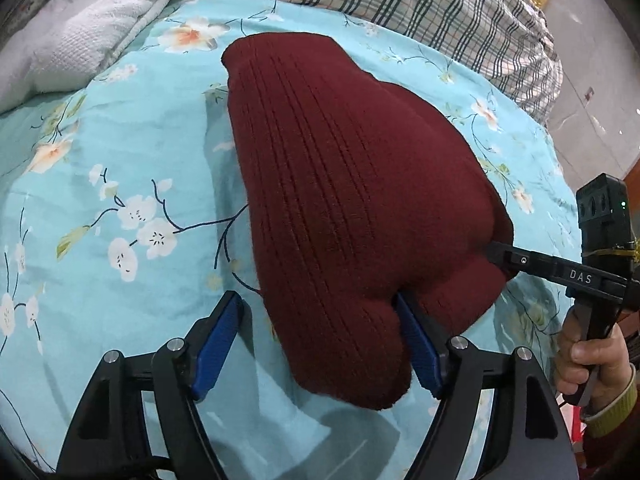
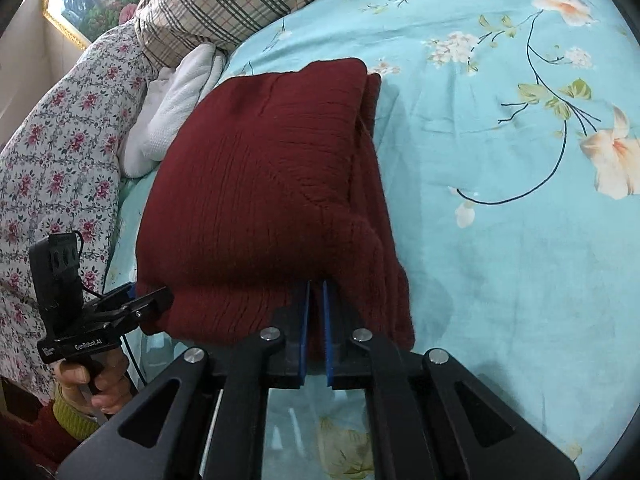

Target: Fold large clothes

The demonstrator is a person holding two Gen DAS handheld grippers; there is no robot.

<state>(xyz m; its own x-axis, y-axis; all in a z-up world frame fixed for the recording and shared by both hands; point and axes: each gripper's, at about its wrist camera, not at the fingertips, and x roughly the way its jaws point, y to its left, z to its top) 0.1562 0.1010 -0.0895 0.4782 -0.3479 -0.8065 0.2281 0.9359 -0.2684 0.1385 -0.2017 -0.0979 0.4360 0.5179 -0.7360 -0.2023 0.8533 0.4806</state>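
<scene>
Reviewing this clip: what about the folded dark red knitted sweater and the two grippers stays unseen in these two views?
- Underside of the dark red knitted sweater: both views, hidden by its own top layers.
- Right gripper fingertips: right wrist view, buried in the knit; the cloth pinched is unseen.
- Left gripper right finger tip: left wrist view, tucked into a knit fold.
- Floral bedsheet near edge: covered by gripper frames.

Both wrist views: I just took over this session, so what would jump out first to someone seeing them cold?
The dark red knitted sweater, folded into a thick bundle, lies in the middle of the turquoise floral bedsheet. The right gripper is shut on its near edge, while the left gripper stands open with a corner of the bundle between its blue pads. Behind lie a white towel and a plaid pillow at the head of the bed.
</scene>
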